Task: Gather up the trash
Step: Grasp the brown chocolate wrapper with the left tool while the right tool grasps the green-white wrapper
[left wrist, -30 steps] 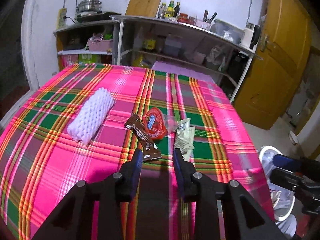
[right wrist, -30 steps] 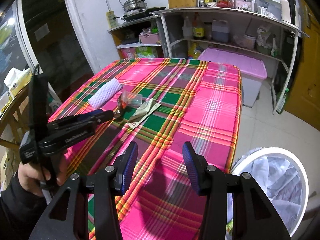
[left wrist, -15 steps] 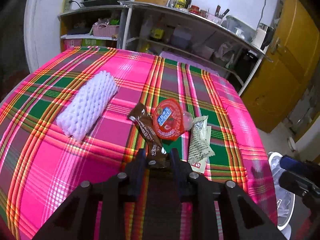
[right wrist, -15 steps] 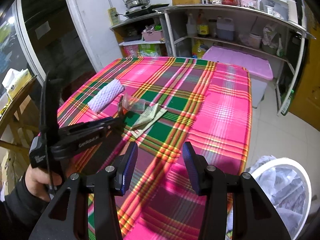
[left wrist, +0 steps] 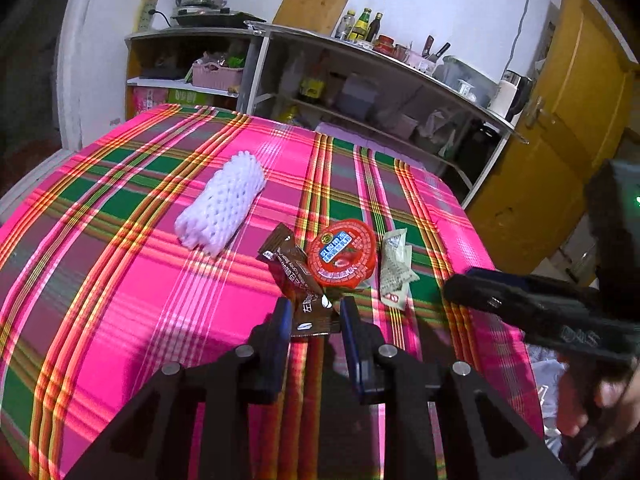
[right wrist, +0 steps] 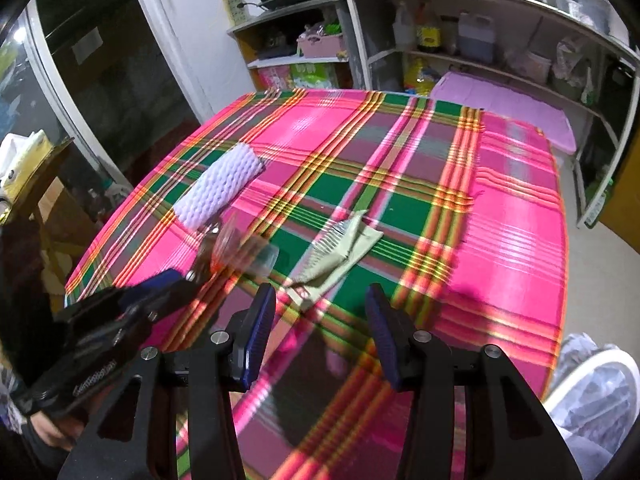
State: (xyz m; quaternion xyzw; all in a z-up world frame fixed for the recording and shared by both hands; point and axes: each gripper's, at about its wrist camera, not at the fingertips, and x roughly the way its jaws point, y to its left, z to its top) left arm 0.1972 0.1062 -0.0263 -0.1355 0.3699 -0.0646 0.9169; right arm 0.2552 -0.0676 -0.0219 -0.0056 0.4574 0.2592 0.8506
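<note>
Black left gripper (left wrist: 315,316) and right gripper (right wrist: 320,322), blue jaws, silver screws.

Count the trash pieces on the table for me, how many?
4. The white foam net lies farthest left, the brown wrapper sits between the left tongs, the red-lidded cup touches it, and the pale green packet is rightmost. None looks hidden.

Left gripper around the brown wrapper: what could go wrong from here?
1. The left gripper has just been closing, with only the near end of the brown wrapper between its fingers, so the wrapper could slip out when lifted.
2. The red-lidded cup overlaps the wrapper and may be dragged or tipped.
3. The right gripper, open, hangs near the pale packet; the two grippers could collide.
</note>
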